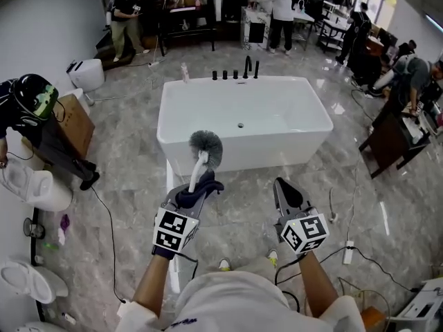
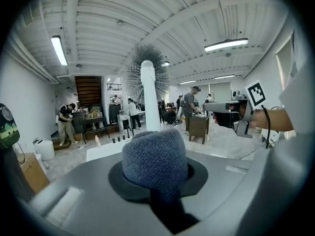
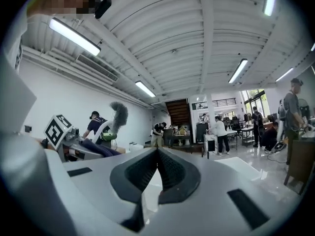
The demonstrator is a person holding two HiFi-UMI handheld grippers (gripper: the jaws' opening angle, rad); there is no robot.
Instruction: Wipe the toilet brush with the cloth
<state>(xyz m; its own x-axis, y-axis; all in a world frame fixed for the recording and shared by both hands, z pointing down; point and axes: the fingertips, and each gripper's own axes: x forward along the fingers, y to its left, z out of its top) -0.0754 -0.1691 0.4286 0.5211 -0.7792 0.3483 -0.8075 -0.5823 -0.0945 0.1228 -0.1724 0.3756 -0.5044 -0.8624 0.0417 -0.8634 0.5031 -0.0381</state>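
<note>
A toilet brush with a white handle and a grey bristle head stands upright in the air before the bathtub. A dark blue cloth is bunched round the lower handle, and my left gripper is shut on that bundle. In the left gripper view the cloth fills the jaws and the handle rises behind it. My right gripper hovers to the right, apart from the brush, jaws shut with nothing between them. From the right gripper view the brush head shows at the left.
A white freestanding bathtub stands just ahead on the grey marble floor. Toilets line the left wall beside a person in a helmet. A dark table is at the right. Cables and a power strip lie near my feet.
</note>
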